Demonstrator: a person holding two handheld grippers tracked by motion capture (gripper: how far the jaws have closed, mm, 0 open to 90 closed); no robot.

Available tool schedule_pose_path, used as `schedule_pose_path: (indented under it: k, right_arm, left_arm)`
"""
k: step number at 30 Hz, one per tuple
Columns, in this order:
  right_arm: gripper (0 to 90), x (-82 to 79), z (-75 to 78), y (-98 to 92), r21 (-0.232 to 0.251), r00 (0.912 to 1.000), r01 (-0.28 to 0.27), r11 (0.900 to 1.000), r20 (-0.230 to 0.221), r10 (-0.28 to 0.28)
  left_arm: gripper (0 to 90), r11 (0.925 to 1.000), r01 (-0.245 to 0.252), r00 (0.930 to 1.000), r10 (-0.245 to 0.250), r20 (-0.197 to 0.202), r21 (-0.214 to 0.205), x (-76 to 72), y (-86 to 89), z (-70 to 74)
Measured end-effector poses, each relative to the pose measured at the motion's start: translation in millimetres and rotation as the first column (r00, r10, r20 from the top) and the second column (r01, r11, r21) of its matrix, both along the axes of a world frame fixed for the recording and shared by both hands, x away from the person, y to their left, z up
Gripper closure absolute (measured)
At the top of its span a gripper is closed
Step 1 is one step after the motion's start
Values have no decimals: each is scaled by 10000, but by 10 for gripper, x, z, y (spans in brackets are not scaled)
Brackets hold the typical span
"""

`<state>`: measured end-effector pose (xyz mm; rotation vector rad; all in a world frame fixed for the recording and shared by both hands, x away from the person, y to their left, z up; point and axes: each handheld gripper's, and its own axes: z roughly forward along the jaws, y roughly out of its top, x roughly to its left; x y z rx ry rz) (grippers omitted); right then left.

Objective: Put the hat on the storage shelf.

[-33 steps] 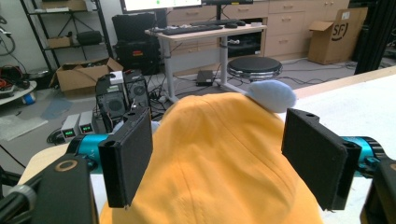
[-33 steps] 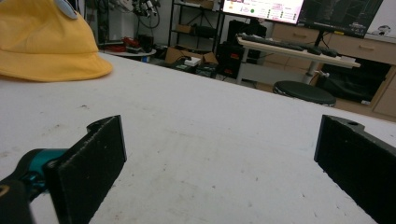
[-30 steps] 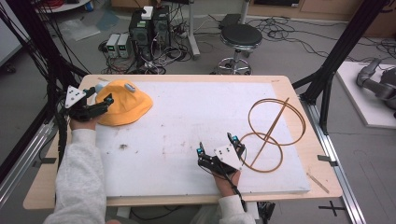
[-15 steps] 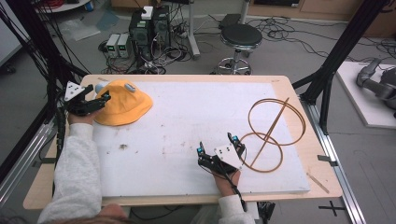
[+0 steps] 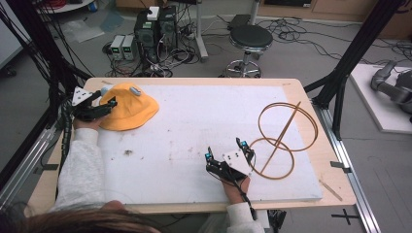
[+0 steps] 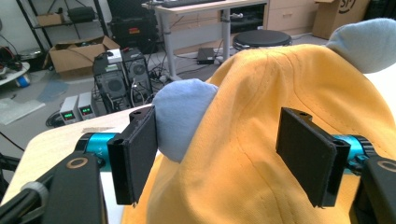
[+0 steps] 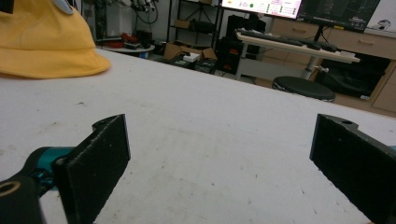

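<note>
— What does the hat look like from your end?

— It's a soft yellow bucket hat (image 5: 127, 107) with 2 pale blue ear-like pads (image 6: 180, 122) sewn on the crown. It lies at the far left corner of the white board (image 5: 194, 126), brim down. My left gripper (image 5: 92, 104) is at its left side. In the left gripper view the crown bulges up between the 2 black jaws, 1 blue pad touches the left jaw, and the jaws have just been closing in; the right jaw looks just short of the fabric, so I read them as spread, not pinching.

— And the other hand?

— My right gripper (image 5: 228, 156) rests near the board's front edge, jaws spread wide over bare board. Just to its right stands a wooden hoop stand (image 5: 282, 141).

— The surface? The room?

— White, scuffed, on a light wooden table (image 5: 311, 97). Beyond it a black stool (image 5: 250, 39) and electronics boxes (image 5: 155, 26) among cables. The board's middle is open; black frame posts (image 5: 350, 63) flank the table.
</note>
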<state>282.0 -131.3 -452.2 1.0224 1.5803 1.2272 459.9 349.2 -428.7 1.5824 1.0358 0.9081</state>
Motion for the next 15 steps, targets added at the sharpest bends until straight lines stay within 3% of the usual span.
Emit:
schedule_pose_path:
  k: [5, 7, 9, 15]
  right_arm:
    - [44, 0, 0, -1, -4, 10000, -3, 10000, 7, 3]
    - [44, -3, 1, 0, -37, 10000, 6, 10000, 2, -6]
    - [44, -3, 0, 0, -34, 10000, 5, 10000, 4, -5]
    - [44, -4, 0, -1, -62, 10000, 10, 10000, 42, -10]
  left_arm:
    - [439, 9997, -229, 9997, 229, -68, -13, -7, 19, 12]
    - [541, 9996, -273, 9995, 274, -125, 82, -7, 14, 9]
    - [571, 9994, -293, 9994, 297, -191, 208, -5, -2, 2]
    - [748, 9992, 39, 9999, -34, -115, 393, -25, -41, 25]
